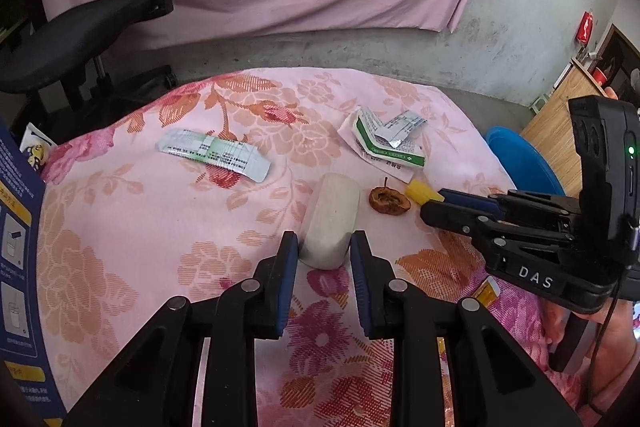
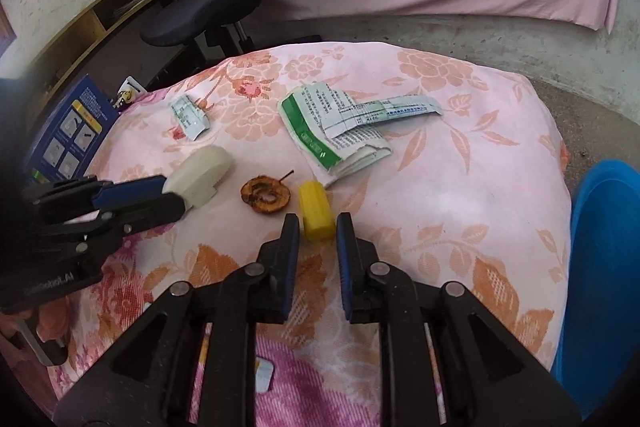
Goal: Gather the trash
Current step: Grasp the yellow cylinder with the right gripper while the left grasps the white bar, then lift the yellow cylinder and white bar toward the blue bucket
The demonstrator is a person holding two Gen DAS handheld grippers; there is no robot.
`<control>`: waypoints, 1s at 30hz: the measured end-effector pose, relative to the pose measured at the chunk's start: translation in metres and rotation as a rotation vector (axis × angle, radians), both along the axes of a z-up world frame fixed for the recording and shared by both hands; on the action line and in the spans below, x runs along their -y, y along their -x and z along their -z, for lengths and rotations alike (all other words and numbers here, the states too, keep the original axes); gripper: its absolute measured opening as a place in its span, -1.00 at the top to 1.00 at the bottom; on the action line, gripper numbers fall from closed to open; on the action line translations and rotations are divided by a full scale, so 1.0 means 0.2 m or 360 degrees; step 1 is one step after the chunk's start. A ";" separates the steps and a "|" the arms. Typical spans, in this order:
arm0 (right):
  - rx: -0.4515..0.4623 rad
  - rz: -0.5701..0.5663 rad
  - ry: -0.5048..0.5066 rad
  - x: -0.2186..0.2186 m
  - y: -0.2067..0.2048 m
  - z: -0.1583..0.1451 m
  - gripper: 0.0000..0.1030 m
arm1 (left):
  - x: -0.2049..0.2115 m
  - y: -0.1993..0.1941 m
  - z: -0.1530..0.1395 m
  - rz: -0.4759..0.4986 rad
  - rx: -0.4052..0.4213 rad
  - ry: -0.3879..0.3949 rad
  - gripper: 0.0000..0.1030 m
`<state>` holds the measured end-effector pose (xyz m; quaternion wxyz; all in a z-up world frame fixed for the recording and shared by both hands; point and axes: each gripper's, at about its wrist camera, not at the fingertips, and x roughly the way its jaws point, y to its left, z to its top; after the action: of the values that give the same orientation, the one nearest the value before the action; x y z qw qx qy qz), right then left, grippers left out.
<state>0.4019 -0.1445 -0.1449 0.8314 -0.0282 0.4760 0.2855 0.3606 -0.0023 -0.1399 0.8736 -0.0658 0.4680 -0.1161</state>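
A: Why is everything spread over the floral cloth (image 1: pixel 120 227)?

B: It looks like scattered trash: folded leaflets (image 2: pixel 340 131), a white block (image 1: pixel 330 223), a dried fruit slice (image 2: pixel 264 197), a yellow cap (image 2: pixel 316 213).

A: And the grippers?

B: The left gripper (image 1: pixel 324 247) brackets the white block's near end, jaws parted, ready to close. The right gripper (image 2: pixel 318 227) straddles the yellow cap, also unclosed.

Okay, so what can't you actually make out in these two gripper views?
- Print on the folded leaflet: too small in both views.
- Blue bin: cut off by the right wrist view's edge, inside unseen.
- Near end of the white block: hidden between the left gripper fingers; contact unclear.
- Small packet: behind the right gripper.
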 end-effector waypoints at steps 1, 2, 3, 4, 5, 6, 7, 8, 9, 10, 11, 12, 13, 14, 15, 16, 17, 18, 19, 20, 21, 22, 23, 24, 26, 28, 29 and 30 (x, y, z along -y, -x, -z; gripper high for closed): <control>-0.0014 0.0000 -0.0016 0.00 -0.02 0.00 0.06 | 0.00 0.00 0.00 0.0006 -0.0002 -0.0003 0.56; -0.0022 0.0001 -0.0026 -0.01 -0.02 0.01 0.03 | 0.00 0.00 0.00 0.0008 -0.0003 -0.0006 0.55; -0.0036 -0.0002 -0.0050 -0.01 -0.04 0.01 0.01 | 0.00 -0.02 0.00 0.0011 -0.0008 -0.0010 0.55; -0.0045 -0.0005 -0.0062 -0.01 -0.04 0.02 -0.02 | 0.01 -0.02 0.00 0.0013 -0.0012 -0.0017 0.55; -0.0053 -0.0006 -0.0071 0.00 -0.05 0.02 -0.03 | 0.00 -0.03 0.00 0.0017 -0.0015 -0.0021 0.55; -0.0054 -0.0006 -0.0076 0.00 -0.04 0.02 -0.03 | 0.00 -0.03 0.00 0.0017 -0.0015 -0.0020 0.56; -0.0054 -0.0007 -0.0080 0.00 -0.04 0.02 -0.03 | 0.00 -0.04 0.00 0.0016 -0.0015 -0.0019 0.56; -0.0053 -0.0005 -0.0079 0.00 -0.04 0.02 0.01 | 0.00 -0.03 0.00 0.0016 -0.0014 -0.0021 0.56; -0.0050 0.0001 -0.0072 0.00 -0.04 0.02 0.06 | 0.01 -0.03 0.01 0.0018 -0.0014 -0.0027 0.56; -0.0048 0.0006 -0.0071 0.00 -0.04 0.02 0.17 | 0.01 -0.03 0.01 0.0019 -0.0009 -0.0037 0.56; -0.0046 0.0006 -0.0077 0.00 -0.04 0.02 0.17 | 0.02 -0.03 0.00 0.0017 0.0001 -0.0049 0.56; -0.0040 0.0006 -0.0084 0.00 -0.04 0.01 0.17 | 0.02 -0.03 0.00 0.0012 0.0009 -0.0055 0.57; -0.0029 0.0003 -0.0087 0.01 -0.03 0.01 0.18 | 0.03 -0.02 0.00 0.0000 0.0016 -0.0057 0.57; -0.0016 -0.0002 -0.0092 0.01 -0.02 0.00 0.18 | 0.03 -0.01 0.00 -0.0013 0.0022 -0.0054 0.57; -0.0001 -0.0005 -0.0096 0.01 -0.01 0.00 0.18 | 0.02 0.00 -0.01 -0.0025 0.0027 -0.0050 0.57; 0.0019 -0.0002 -0.0099 0.02 0.00 -0.01 0.18 | 0.02 0.01 -0.01 -0.0038 0.0032 -0.0046 0.57; 0.0059 0.0003 -0.0108 0.03 0.02 -0.04 0.18 | 0.02 0.02 -0.02 -0.0057 0.0038 -0.0041 0.57; 0.0079 0.0003 -0.0114 0.03 0.03 -0.04 0.18 | 0.01 0.04 -0.03 -0.0073 0.0047 -0.0039 0.57; 0.0109 0.0001 -0.0123 0.04 0.04 -0.06 0.18 | 0.00 0.05 -0.04 -0.0082 0.0058 -0.0037 0.57; 0.0150 -0.0001 -0.0130 0.04 0.07 -0.08 0.18 | -0.01 0.08 -0.05 -0.0101 0.0087 -0.0032 0.57; 0.0169 -0.0004 -0.0132 0.04 0.08 -0.09 0.18 | -0.01 0.09 -0.07 -0.0112 0.0112 -0.0031 0.57; 0.0186 -0.0016 -0.0132 0.04 0.10 -0.10 0.18 | -0.02 0.10 -0.09 -0.0123 0.0145 -0.0030 0.57; 0.0195 -0.0021 -0.0130 0.03 0.11 -0.10 0.18 | -0.01 0.12 -0.10 -0.0126 0.0169 -0.0032 0.57; 0.0226 -0.0021 -0.0130 0.03 0.13 -0.11 0.18 | -0.01 0.13 -0.11 -0.0135 0.0191 -0.0035 0.57; 0.0318 -0.0004 -0.0150 0.05 0.17 -0.16 0.18 | -0.01 0.15 -0.14 -0.0155 0.0254 -0.0047 0.57; 0.0415 0.0041 -0.0174 0.08 0.21 -0.19 0.18 | 0.01 0.19 -0.19 -0.0170 0.0356 -0.0062 0.57; 0.0468 0.0073 -0.0187 0.09 0.23 -0.22 0.18 | 0.02 0.21 -0.21 -0.0176 0.0415 -0.0064 0.57; 0.0549 0.0117 -0.0218 0.13 0.26 -0.25 0.18 | 0.03 0.23 -0.23 -0.0180 0.0469 -0.0062 0.57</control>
<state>0.3499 -0.1704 -0.0947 0.9105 -0.0026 0.3067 0.2775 0.3152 -0.0078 -0.0930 0.9391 -0.0573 0.3324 -0.0660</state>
